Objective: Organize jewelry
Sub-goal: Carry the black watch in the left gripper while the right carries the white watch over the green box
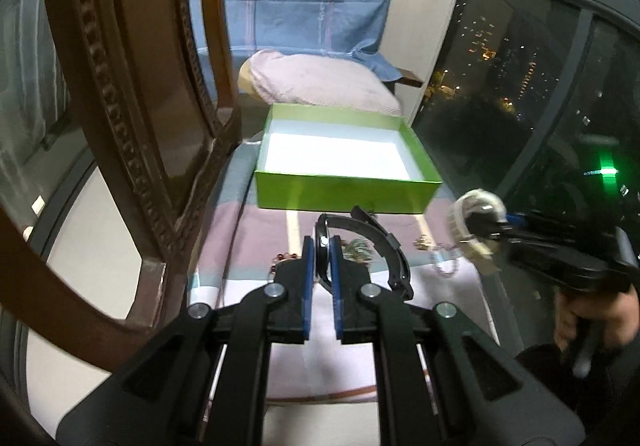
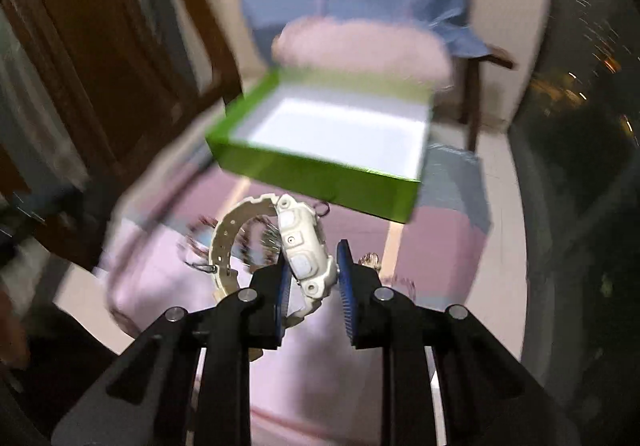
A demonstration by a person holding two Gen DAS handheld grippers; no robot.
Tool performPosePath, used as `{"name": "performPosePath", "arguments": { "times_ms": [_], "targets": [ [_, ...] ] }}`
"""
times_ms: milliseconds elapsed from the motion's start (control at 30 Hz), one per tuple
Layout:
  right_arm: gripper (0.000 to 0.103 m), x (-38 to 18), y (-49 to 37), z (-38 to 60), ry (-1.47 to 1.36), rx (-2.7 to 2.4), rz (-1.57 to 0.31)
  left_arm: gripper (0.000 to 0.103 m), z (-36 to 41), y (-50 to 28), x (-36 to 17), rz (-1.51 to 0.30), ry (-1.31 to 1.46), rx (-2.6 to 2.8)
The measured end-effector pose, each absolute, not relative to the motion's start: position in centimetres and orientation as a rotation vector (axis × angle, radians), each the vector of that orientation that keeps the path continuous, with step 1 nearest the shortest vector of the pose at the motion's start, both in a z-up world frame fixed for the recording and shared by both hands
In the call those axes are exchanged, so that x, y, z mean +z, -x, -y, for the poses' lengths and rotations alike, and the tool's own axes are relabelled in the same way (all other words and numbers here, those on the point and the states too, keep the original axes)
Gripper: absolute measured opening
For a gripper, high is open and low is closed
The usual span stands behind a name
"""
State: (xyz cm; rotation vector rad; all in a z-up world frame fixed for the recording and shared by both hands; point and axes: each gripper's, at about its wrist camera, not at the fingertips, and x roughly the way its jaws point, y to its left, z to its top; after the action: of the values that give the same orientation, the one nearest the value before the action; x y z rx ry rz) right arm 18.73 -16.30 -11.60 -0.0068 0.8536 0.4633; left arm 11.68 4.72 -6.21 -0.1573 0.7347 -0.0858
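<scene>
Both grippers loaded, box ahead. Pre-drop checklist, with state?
1. Left gripper shut on black watch: ok.
2. Right gripper shut on white watch: ok, though the case sits tilted between the pads.
3. Green box open, nothing seen inside: ok.
4. Path to box free: ok in the left view; the right view is blurred.
5. Straps hang free of the loose jewelry on the cloth: cannot tell.

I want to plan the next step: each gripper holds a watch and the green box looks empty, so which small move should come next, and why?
Probably carry the white watch, held in the right gripper, forward over the open green box and release it. The box interior shows nothing inside.
</scene>
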Motion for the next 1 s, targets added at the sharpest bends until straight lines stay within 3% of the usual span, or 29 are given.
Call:
{"name": "performPosePath", "arguments": {
  "times_ms": [300,1000],
  "targets": [
    [0.023,-6.6,-8.4,18.6,-0.106,0.349,-0.694,0.008,-1.6,-6.6,-3.4,-0.697,0.11,-0.114],
    [0.023,-5.1,-3.8,18.4,-0.114,0.345,-0.639,0.008,-1.0,-1.0,-1.4,-0.634,0.106,-0.092]
  ]
}}
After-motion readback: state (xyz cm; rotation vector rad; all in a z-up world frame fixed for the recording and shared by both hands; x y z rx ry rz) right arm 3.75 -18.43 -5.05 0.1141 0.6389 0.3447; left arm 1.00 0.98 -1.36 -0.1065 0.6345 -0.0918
